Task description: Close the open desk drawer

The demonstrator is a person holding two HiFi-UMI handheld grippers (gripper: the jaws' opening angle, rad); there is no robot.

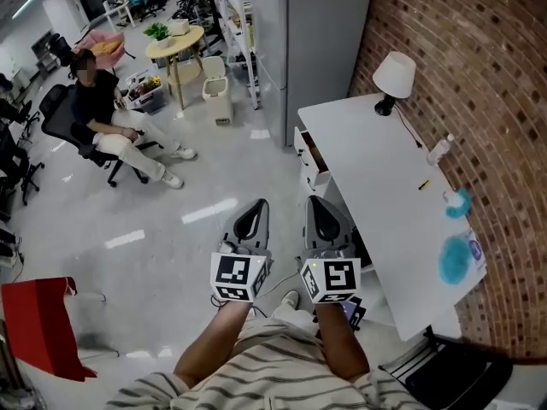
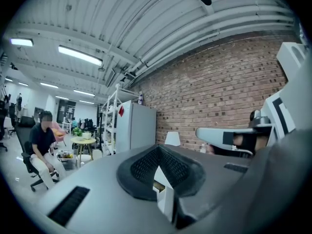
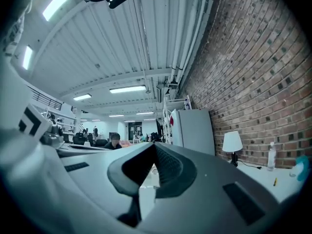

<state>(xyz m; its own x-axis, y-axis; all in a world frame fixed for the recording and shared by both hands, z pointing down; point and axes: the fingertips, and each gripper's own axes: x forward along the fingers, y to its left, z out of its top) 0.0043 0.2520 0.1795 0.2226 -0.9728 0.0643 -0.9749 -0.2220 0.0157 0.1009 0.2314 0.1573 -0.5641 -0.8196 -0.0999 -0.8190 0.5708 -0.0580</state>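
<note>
The white drawer unit (image 1: 306, 162) stands under the far left end of the white desk (image 1: 376, 195). Its top drawer (image 1: 314, 154) is pulled out toward the room, with a brownish inside showing. My left gripper (image 1: 255, 207) and right gripper (image 1: 319, 203) hover side by side over the floor, short of the drawer, both shut and holding nothing. In the left gripper view the shut left gripper (image 2: 158, 151) points at the white drawer unit (image 2: 165, 195), glimpsed under the tips. The right gripper (image 3: 155, 148) points into the room, with the desk (image 3: 287, 179) to its right.
A brick wall (image 1: 479, 84) runs behind the desk. A lamp (image 1: 393, 77), a bottle (image 1: 439, 149) and blue items (image 1: 453, 259) sit on the desk. A grey cabinet (image 1: 316, 41) stands beyond the drawers. A person (image 1: 107, 122) sits on a chair at left. A black chair (image 1: 453, 374) is near right.
</note>
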